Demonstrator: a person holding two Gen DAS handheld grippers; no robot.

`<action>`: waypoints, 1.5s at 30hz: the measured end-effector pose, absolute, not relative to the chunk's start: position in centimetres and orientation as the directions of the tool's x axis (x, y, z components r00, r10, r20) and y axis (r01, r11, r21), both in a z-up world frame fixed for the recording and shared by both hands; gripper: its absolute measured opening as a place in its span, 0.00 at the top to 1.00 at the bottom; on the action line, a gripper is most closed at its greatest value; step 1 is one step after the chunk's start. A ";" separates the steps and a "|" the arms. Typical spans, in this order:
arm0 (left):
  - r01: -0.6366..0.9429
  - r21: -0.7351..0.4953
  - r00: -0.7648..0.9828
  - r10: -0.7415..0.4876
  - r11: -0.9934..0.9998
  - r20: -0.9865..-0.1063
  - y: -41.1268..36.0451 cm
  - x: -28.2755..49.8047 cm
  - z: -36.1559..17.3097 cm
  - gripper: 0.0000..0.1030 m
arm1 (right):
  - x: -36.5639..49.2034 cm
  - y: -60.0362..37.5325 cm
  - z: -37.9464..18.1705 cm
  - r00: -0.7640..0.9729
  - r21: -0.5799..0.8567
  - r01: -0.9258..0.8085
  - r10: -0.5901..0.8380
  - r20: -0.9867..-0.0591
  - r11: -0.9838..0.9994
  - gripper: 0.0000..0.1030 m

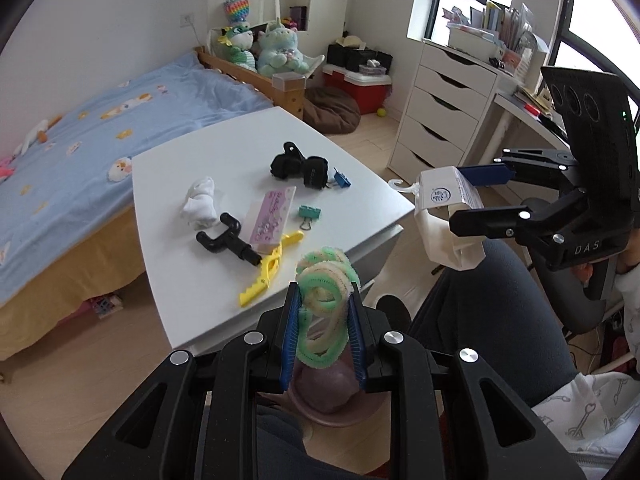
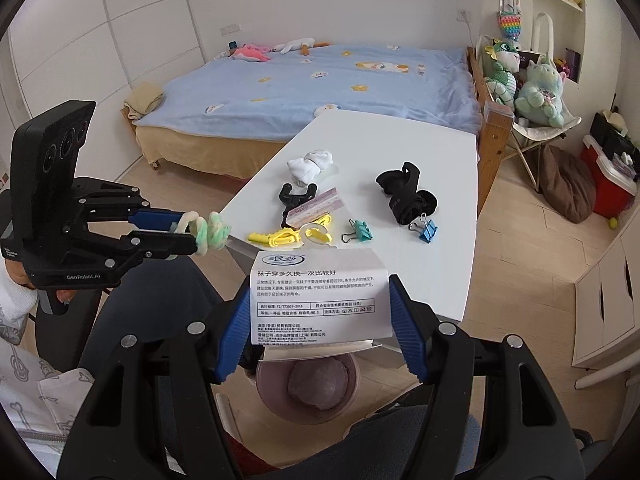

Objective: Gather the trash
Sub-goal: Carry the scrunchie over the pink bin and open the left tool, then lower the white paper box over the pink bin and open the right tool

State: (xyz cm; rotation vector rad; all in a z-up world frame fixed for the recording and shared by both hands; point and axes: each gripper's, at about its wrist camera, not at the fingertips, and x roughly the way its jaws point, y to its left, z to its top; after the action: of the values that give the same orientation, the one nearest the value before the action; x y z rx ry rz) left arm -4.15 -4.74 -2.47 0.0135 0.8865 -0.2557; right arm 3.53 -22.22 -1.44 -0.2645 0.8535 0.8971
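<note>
Hanging just above the pink bin point(image 2: 307, 390), the right tongs point(image 2: 320, 320) clamp a paper sock label point(image 2: 318, 300). Left tongs point(image 1: 324, 320) clamp a pipe-cleaner coil point(image 1: 324, 280), seemingly above that bin too.

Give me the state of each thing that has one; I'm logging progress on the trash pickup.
left gripper: shut on the pipe-cleaner coil, off the table.
right gripper: shut on the paper sock label, above the pink bin.
pink bin: upright on the floor, open, something pale inside.
white table: bears socks, clips and a purple packet.
white drawer unit: all drawers shut.
</note>
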 end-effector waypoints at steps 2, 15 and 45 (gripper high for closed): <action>0.237 -0.098 0.589 -0.224 0.966 -0.777 -5.2 -4.6 -3.1 0.77 | 3.2 -22.4 -1.8 0.326 0.139 -0.771 0.573 -0.752 0.621 0.38; 0.253 -0.115 0.595 -0.249 0.961 -0.765 -7.1 -5.2 -3.8 0.11 | 2.1 -23.6 -2.6 0.316 0.163 -0.755 0.571 -0.758 0.635 0.38; 0.059 -0.090 0.654 -0.107 0.994 -0.749 -2.4 -5.8 -2.9 0.07 | 0.8 -21.7 -3.3 0.248 0.191 -0.792 0.591 -0.767 0.580 0.38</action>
State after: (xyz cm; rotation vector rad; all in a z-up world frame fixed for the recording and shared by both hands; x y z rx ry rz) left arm -5.75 -2.36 -2.94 -0.0598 0.8523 -0.0940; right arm 0.85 -21.70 -3.29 -0.2557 0.9162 0.9566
